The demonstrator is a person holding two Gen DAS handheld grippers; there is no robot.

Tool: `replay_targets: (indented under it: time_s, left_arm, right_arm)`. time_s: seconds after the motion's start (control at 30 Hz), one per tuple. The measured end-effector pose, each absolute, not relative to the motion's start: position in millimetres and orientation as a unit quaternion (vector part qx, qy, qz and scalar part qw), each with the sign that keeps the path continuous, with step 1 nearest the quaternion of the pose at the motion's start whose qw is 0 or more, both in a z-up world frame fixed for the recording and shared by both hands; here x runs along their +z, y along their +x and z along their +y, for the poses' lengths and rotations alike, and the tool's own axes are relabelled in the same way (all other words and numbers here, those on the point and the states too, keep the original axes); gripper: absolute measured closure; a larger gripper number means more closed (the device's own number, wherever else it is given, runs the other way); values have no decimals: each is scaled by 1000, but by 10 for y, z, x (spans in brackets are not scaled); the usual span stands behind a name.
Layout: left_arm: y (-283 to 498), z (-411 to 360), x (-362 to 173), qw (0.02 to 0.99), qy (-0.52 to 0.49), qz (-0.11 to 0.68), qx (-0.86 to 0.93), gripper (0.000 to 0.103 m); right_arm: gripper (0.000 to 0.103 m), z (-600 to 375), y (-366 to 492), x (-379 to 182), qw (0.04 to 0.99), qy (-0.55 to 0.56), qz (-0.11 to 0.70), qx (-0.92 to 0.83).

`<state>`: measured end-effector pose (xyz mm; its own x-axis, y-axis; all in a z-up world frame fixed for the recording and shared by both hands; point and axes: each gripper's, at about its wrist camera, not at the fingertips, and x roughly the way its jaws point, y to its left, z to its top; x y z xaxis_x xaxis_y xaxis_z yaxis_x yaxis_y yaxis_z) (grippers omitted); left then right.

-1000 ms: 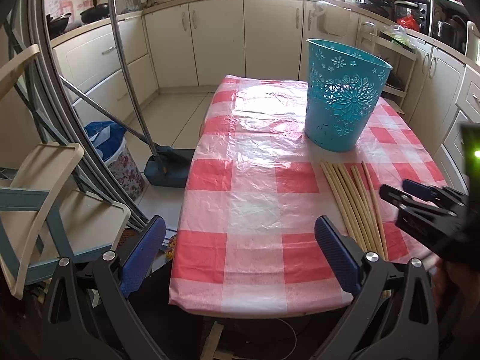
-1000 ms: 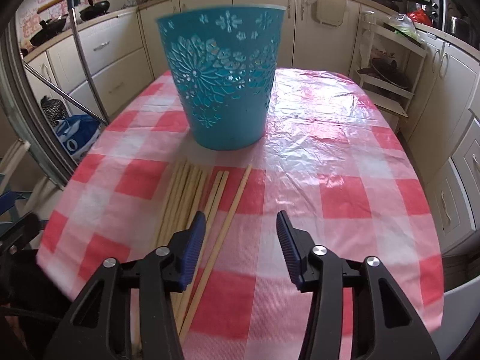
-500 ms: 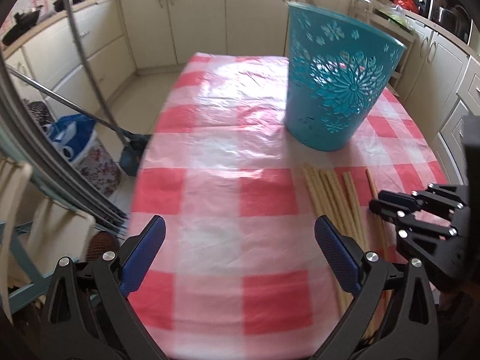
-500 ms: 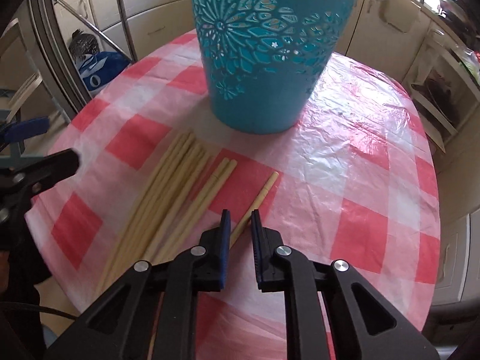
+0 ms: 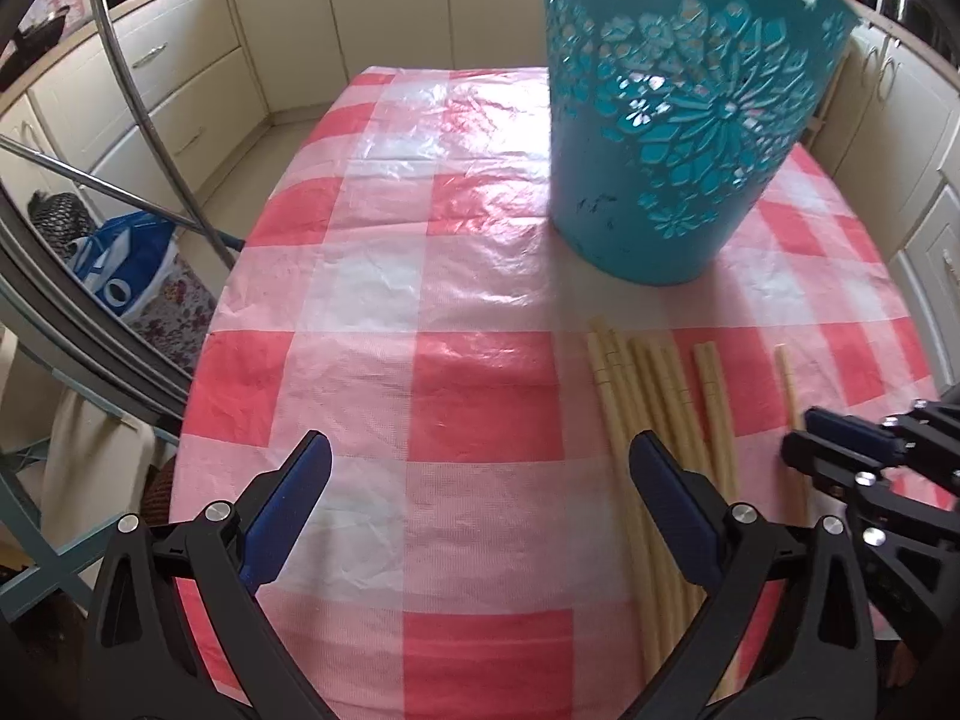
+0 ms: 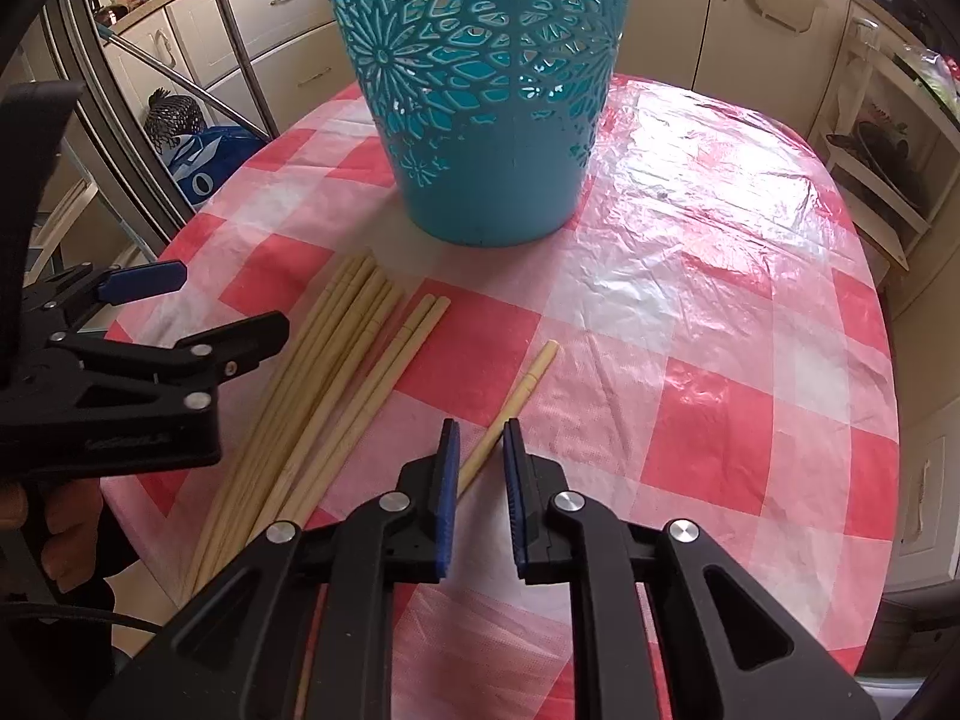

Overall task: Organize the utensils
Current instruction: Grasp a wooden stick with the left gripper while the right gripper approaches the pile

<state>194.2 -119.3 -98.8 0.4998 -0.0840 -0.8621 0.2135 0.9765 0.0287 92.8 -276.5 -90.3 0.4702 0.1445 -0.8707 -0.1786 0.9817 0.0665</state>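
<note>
The step in hand was judged to be the pick-up of a single chopstick, which lay apart on the right of the bundle of chopsticks on the checked tablecloth. The right gripper was lowered over its near half, the jaws narrowed to a small gap with the stick between them; whether the pads were touching it could not be told. The left gripper was held wide open and empty above the cloth, left of the bundle. The teal basket stood upright just beyond the sticks. Next, full closure on the stick was thought to be called for, then a lift over the basket's rim.
</note>
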Motion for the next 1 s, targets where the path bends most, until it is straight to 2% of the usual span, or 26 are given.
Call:
replay_targets:
  time_s: [0.33, 1.0]
  left_arm:
    - [1957, -1177, -992, 867, 53, 489, -84, 7]
    - [1988, -1288, -1048, 862, 79, 496, -76, 7]
  right_arm:
    - [79, -2747, 911, -873, 859, -21, 503, 96]
    - [77, -2734, 939, -869, 856, -22, 509, 92]
